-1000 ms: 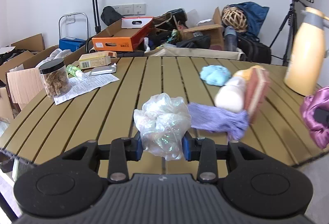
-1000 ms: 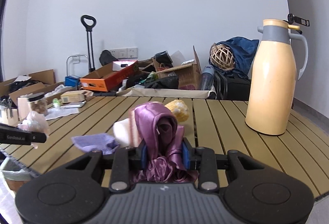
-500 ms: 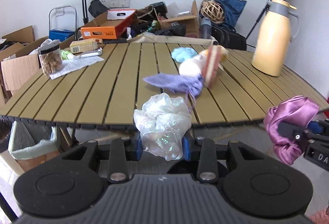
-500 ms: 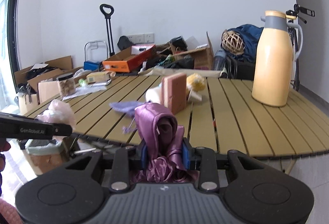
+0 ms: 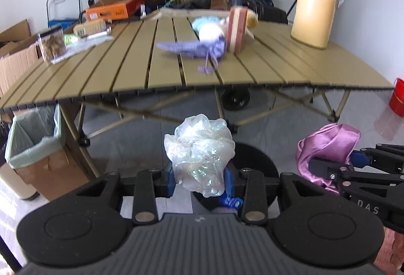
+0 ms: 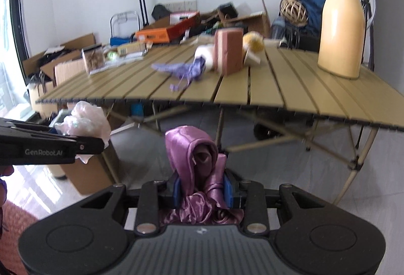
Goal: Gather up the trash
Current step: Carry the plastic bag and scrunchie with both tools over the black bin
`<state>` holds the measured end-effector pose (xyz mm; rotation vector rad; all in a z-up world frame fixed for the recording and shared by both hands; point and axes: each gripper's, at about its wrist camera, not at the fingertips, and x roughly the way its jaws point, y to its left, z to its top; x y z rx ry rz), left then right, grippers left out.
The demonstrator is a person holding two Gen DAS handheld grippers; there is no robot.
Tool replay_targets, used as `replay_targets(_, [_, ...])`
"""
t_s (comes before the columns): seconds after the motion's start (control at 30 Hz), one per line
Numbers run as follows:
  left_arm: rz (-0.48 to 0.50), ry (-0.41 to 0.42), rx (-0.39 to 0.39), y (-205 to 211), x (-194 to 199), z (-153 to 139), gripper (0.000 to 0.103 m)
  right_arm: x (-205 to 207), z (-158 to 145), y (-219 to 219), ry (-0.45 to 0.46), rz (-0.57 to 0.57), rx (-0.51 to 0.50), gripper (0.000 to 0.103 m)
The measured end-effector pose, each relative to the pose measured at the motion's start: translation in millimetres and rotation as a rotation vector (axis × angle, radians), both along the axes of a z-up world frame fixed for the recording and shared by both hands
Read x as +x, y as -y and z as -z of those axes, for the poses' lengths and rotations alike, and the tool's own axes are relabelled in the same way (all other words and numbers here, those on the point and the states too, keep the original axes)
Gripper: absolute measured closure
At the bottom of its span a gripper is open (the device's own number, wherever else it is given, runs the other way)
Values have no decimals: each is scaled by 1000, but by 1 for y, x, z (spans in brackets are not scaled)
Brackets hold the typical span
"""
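My left gripper (image 5: 199, 180) is shut on a crumpled clear plastic bag (image 5: 199, 156) and holds it in the air in front of the slatted table (image 5: 126, 72), below its edge. My right gripper (image 6: 200, 189) is shut on a bunched pink satin cloth (image 6: 194, 156) at about the same height; it also shows at the right of the left wrist view (image 5: 328, 148). A cardboard bin (image 5: 32, 148) lined with a pale green bag stands on the floor under the table's left end.
On the table lie a purple rag (image 5: 194, 47), a pink sponge block (image 5: 236, 29), a white roll (image 5: 210, 31), a jar (image 5: 51, 43), papers and a tall yellow jug (image 5: 315, 4). A red bucket (image 5: 397, 98) stands at far right. Boxes crowd the back wall.
Both grippers have drawn back from the table and dropped below its edge, each still holding its load. The bin under the table has come into view.
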<state>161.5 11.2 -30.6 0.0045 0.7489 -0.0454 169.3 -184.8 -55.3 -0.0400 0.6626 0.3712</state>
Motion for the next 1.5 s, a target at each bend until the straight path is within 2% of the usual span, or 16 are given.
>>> replay_targets(0.63, [1,-228,10,-4,-17,85,67,-15,79,-11,-274,-1,-67,72])
replay_targets(0.97, [-27,-294,2,-14,-10,114,67,-12,111,-15,-367,11,-93,72])
replay_targets(1.13, [-35,-316,-14,-19,-6,123,67,-11,122,-16,-395,14,-105,72])
replay_targets(1.5, [-54,-330,-35,-29,4,131,67,2,123,-24,-386,17,-126,72])
